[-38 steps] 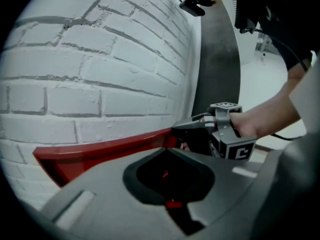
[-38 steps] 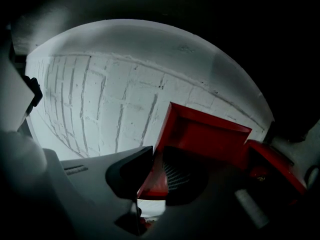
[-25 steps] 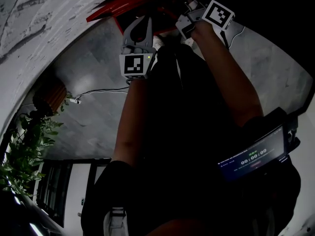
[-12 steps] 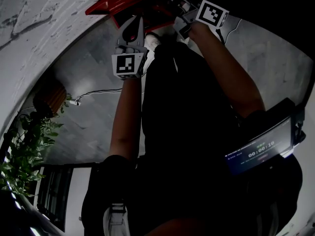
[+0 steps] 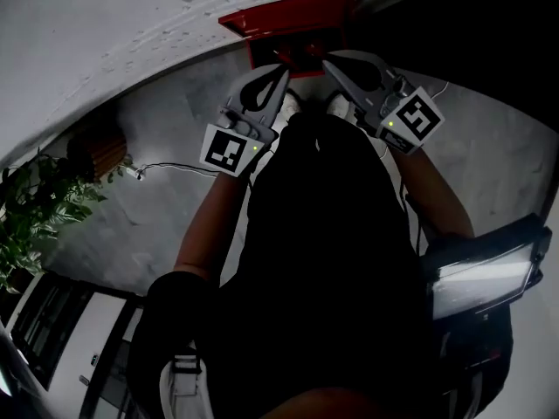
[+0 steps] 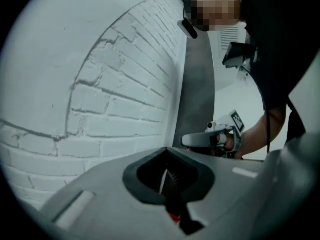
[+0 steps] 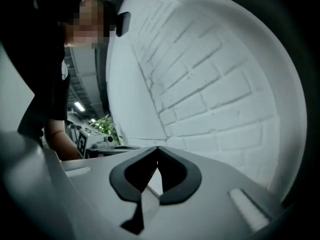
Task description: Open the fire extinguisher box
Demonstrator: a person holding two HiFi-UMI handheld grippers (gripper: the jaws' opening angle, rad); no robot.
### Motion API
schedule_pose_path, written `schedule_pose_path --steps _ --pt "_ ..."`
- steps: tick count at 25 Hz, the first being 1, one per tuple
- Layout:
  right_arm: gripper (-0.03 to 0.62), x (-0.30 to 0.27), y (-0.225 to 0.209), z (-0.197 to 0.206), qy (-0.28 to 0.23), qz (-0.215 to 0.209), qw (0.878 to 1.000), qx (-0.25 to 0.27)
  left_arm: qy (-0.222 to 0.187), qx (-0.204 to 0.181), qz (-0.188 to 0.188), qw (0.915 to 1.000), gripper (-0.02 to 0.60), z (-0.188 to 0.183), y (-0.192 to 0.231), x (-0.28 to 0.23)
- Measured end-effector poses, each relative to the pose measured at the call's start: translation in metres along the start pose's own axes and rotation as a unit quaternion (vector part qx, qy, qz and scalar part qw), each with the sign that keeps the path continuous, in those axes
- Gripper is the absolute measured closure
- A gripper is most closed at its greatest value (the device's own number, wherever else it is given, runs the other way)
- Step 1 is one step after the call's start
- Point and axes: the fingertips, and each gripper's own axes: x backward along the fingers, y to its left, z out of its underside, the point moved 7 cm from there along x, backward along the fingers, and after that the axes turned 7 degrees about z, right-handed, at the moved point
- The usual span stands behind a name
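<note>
- Only the head view shows the red fire extinguisher box (image 5: 288, 23), at 12 o'clock just past my claw tips.
- My left gripper (image 5: 279, 72) and right gripper (image 5: 329, 63) are both pressed together, pinching nothing.
- The gripper views show brick wall (image 6: 115, 84) instead.
- There is a plant (image 5: 35, 221) at 9 o'clock, and my torso (image 5: 323, 260) blocks the floor.

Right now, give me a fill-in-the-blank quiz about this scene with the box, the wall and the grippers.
The box against the wall is coloured ___. The wall is built of white ___. The left gripper and right gripper both have their fingers ___. The plant stands to the person's ___.
Missing words: red; bricks; shut; left.
</note>
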Motion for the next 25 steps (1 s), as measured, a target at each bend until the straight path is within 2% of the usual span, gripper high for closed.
schedule_pose_path --steps 3,8,12,16,21,25 --pt "0.585 0.008 0.038 -0.038 -0.002 -0.033 0.998 0.055 -0.022 -0.003 0.014 0.9996 0.58 -0.041 -0.018 0.016" --pt "0.585 0.012 0.06 -0.064 0.004 -0.06 0.994 0.093 -0.02 -0.022 0.022 0.9993 0.58 -0.065 -0.037 0.028" --pt "0.585 0.013 0.076 -0.086 -0.01 -0.081 0.992 0.099 -0.04 -0.024 0.02 0.9987 0.58 -0.088 -0.045 0.041" --pt "0.585 0.01 0.081 -0.09 -0.017 -0.094 0.989 0.111 -0.046 -0.035 0.02 0.9981 0.58 -0.096 -0.047 0.043" --pt "0.585 0.016 0.092 -0.116 -0.023 -0.089 0.989 0.118 -0.05 -0.037 0.031 0.9976 0.58 -0.121 -0.053 0.042" --pt "0.585 0.017 0.092 -0.117 -0.022 -0.089 0.988 0.125 -0.052 -0.044 0.04 0.9969 0.58 -0.125 -0.055 0.041"
